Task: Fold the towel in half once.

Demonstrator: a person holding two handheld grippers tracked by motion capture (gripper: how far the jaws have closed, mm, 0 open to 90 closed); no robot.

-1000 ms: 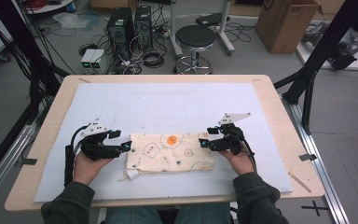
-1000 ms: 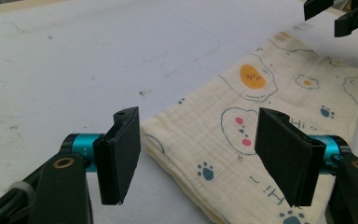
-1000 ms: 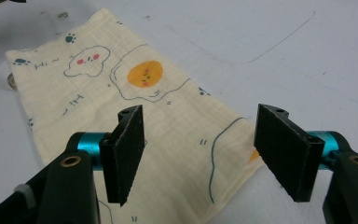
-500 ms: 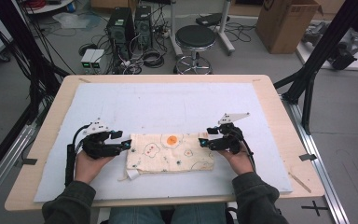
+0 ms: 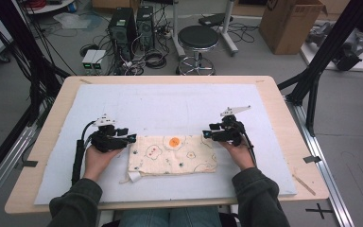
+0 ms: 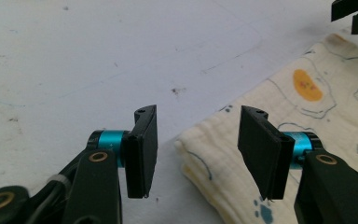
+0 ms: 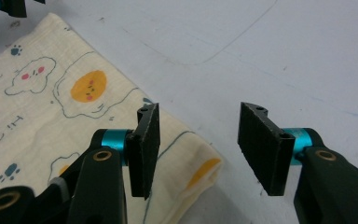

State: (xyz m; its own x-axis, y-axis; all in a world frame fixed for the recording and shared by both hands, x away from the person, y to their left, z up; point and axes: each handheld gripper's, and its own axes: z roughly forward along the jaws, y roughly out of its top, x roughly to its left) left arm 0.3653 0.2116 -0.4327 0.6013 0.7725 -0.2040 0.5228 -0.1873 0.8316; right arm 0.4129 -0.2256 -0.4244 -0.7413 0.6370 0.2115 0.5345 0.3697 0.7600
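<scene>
A folded cream cloth [image 5: 172, 153] printed with fried eggs and small faces lies flat on the white mat. My left gripper [image 5: 131, 138] is at the cloth's far left corner, and the right gripper [image 5: 207, 134] at its far right corner. In the left gripper view the jaws [image 6: 196, 154] stand apart with the cloth's [image 6: 307, 121] folded corner lying between them, untouched by the pads. In the right gripper view the gripper [image 7: 198, 149] likewise straddles a corner of the cloth [image 7: 51, 116] without pressing it. Both pairs of jaws have just been closing.
The white mat [image 5: 179, 104] covers most of the wooden table [image 5: 283, 118], with broad bare mat beyond the cloth. Past the far table edge stand a stool [image 5: 197, 40], computer towers [image 5: 127, 26] and a cardboard box [image 5: 290, 23]. Black frame struts rise at both sides.
Both hands have eased in and down onto the cloth's far corners, and each pair of jaws has narrowed. The cloth lies where it was.
</scene>
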